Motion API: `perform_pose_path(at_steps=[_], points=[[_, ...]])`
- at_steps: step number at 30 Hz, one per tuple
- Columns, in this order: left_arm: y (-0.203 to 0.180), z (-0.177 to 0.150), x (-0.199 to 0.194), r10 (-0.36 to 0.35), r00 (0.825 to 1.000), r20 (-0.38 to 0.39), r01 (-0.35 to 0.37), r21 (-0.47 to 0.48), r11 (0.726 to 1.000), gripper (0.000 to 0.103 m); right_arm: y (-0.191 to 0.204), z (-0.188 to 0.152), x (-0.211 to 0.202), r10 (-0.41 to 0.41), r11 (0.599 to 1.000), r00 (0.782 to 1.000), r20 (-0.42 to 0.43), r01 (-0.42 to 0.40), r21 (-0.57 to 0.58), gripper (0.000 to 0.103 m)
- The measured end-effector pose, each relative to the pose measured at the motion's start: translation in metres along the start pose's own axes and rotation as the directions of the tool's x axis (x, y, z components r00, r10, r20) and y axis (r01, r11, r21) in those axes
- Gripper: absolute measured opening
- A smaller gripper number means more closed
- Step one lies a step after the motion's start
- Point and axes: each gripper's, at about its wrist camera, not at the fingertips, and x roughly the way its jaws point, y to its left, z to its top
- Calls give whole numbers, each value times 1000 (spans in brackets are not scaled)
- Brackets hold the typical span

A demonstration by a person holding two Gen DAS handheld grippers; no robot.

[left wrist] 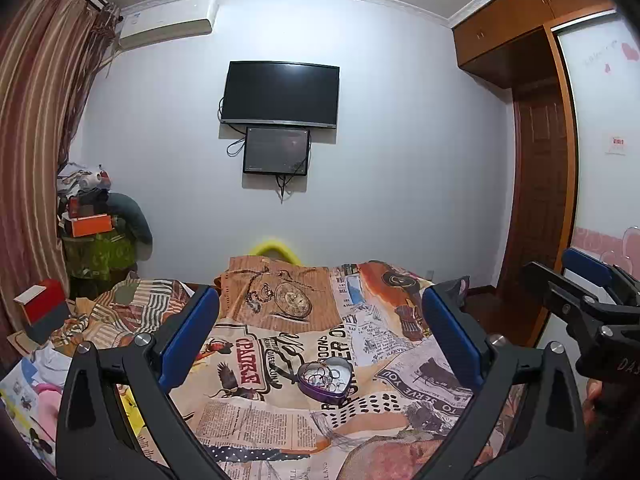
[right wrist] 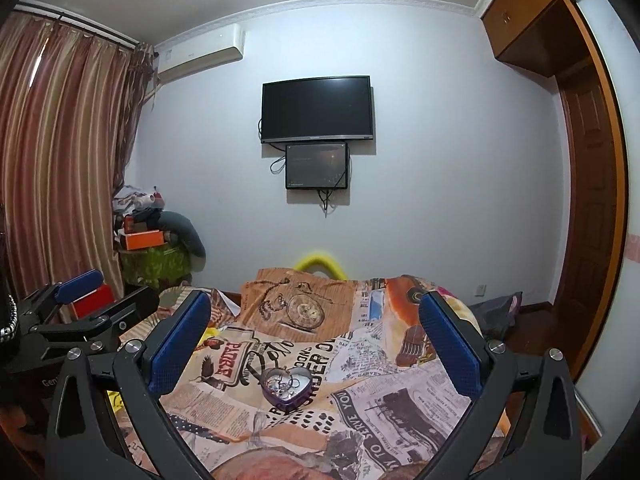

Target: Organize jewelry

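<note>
Sitting mid-bed on newsprint-patterned bedspread (left wrist: 280, 432): purple heart-shaped tin (left wrist: 326, 378) holding jewelry | lying straight ahead and below both | left hand-held gripper (left wrist: 320, 336) gaping, empty | right hand-held gripper (right wrist: 316, 336) likewise gaping, empty | looking about equally near, no long axis.

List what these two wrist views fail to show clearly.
- Jewelry pieces in the purple heart-shaped tin: too small in both views to tell types or count.
- Yellow curved object past the bed's far edge: blurred, lower part hidden by the printed bedspread.
- Right gripper in the left wrist view: cut off by the frame edge.
</note>
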Motion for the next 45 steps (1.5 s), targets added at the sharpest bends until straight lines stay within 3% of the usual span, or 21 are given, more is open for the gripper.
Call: perform_pose_path(at_steps=[45], points=[[9,-1,5,-31,999,-12,30,-28,999,102,-8,0,3,2,1000,1000,-16,-2,23,103]])
